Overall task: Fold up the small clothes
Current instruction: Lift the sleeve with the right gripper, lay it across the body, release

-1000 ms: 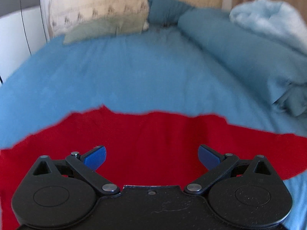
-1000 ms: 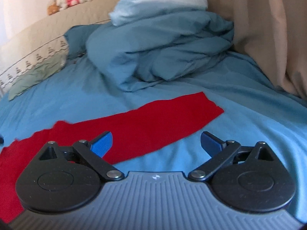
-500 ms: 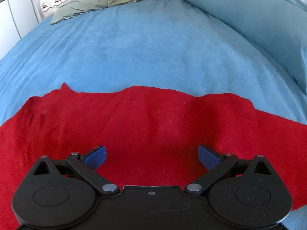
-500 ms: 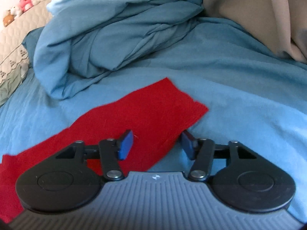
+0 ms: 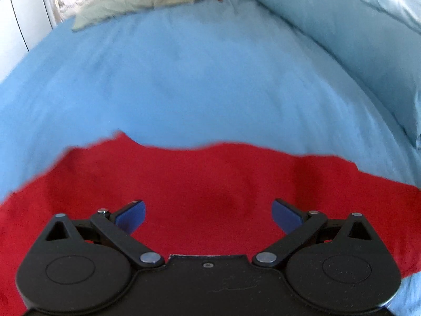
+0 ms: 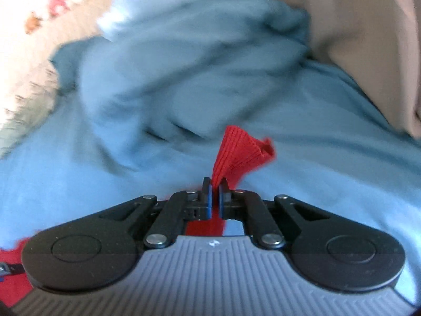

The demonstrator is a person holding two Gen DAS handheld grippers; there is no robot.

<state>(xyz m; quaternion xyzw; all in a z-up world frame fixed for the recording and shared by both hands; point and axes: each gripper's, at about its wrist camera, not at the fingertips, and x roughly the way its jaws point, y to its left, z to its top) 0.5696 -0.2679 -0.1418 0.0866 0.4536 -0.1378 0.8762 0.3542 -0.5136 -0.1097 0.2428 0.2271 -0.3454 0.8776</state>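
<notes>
A red garment (image 5: pixel 210 184) lies spread flat on the blue bed sheet (image 5: pixel 184 79). My left gripper (image 5: pixel 208 214) is open and hovers low over the garment's middle, its blue pads apart. My right gripper (image 6: pixel 215 187) is shut on the garment's end; the red ribbed cloth (image 6: pixel 239 152) sticks up bunched between the pads, lifted off the sheet. More red cloth shows at the lower left of the right wrist view (image 6: pixel 10 284).
A rolled blue duvet (image 5: pixel 355 39) lies along the right side of the bed, also in the right wrist view (image 6: pixel 184 65). A green pillow (image 5: pixel 136 2) lies at the headboard. A beige curtain (image 6: pixel 355 39) hangs at the right.
My right gripper closed on the end of the red garment and lifted it; that view is blurred with motion. My left gripper stayed open and drew back slightly over the cloth.
</notes>
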